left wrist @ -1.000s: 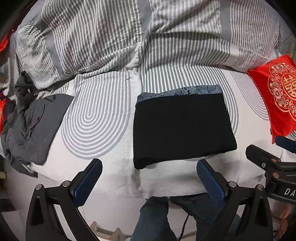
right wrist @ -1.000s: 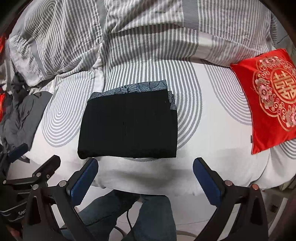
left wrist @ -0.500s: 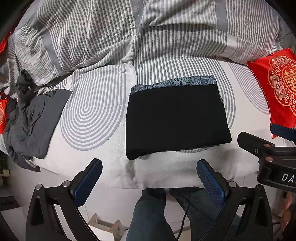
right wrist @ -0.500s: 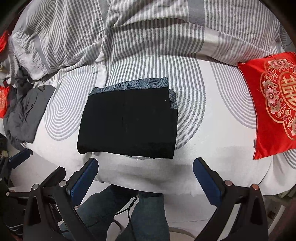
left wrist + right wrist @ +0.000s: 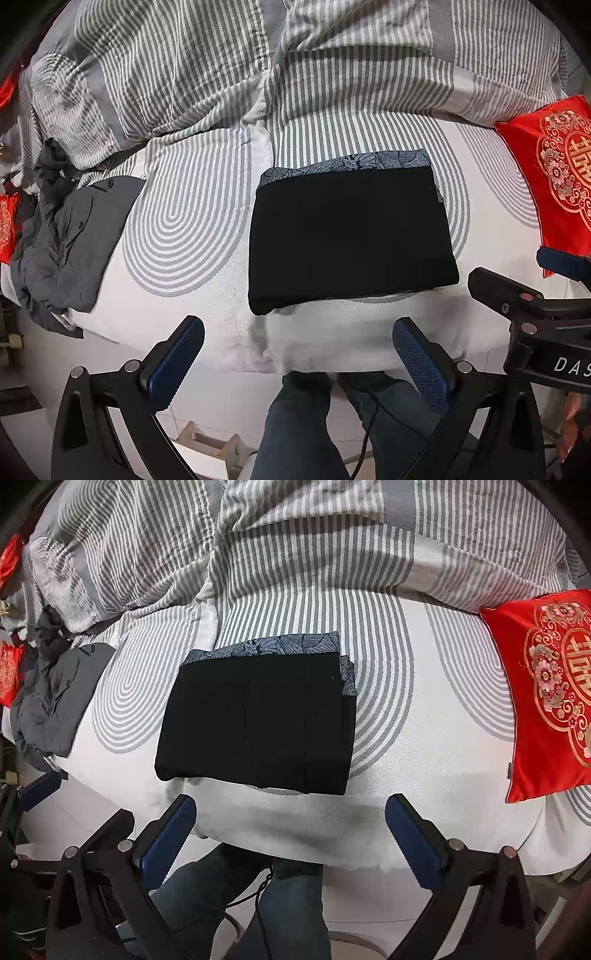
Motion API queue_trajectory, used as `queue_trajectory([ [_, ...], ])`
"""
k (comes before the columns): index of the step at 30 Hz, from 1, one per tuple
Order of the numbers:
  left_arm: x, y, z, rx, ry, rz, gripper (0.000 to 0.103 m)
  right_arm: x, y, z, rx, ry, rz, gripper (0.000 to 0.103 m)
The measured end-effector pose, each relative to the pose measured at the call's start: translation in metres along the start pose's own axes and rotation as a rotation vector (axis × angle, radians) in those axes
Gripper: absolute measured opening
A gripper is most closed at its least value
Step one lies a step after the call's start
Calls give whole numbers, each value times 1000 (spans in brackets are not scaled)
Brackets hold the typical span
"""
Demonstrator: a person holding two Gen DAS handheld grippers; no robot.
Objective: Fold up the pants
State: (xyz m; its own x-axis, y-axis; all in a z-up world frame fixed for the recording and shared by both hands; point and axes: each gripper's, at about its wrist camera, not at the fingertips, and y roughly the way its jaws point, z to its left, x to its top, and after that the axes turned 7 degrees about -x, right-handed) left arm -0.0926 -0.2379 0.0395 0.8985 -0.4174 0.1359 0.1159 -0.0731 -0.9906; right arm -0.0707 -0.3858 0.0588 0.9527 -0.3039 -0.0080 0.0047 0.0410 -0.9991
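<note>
A bed (image 5: pixel 207 332) covered by a grey-and-white striped quilt (image 5: pixel 177 74) fills both views. On its right side a red embroidered cushion (image 5: pixel 546 694) is seen, and at its left edge a crumpled heap of grey clothing (image 5: pixel 62 240) is piled. Near the front edge of the mattress, between these two and apart from both, the black pants (image 5: pixel 351 236) are laid flat as a compact rectangle, with a strip of blue patterned fabric (image 5: pixel 343 164) showing along the far edge and at the right side.

The pants are judged to be light, soft and limp, so that any lifted layer would sag and the stack could slide apart. The folding appears largely finished. If the bundle is to be moved or folded once more, the near corners are judged the best hold, with all layers pinched together.

The left gripper (image 5: pixel 295 354) is held back from the bed, above the person's legs and aimed at the near edge of the pants; its blue-padded fingers (image 5: pixel 177 358) are spread wide with nothing between them. The right gripper (image 5: pixel 291 830) is held alongside in a like pose, its fingers (image 5: pixel 413 834) also spread and empty. Neither is touching the fabric.
</note>
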Motion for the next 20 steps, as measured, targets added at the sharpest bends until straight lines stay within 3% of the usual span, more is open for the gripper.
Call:
queue_trajectory([
  [20,0,-1,-4,-10,9,-12,103,2,0,1,6,-7,3,102],
])
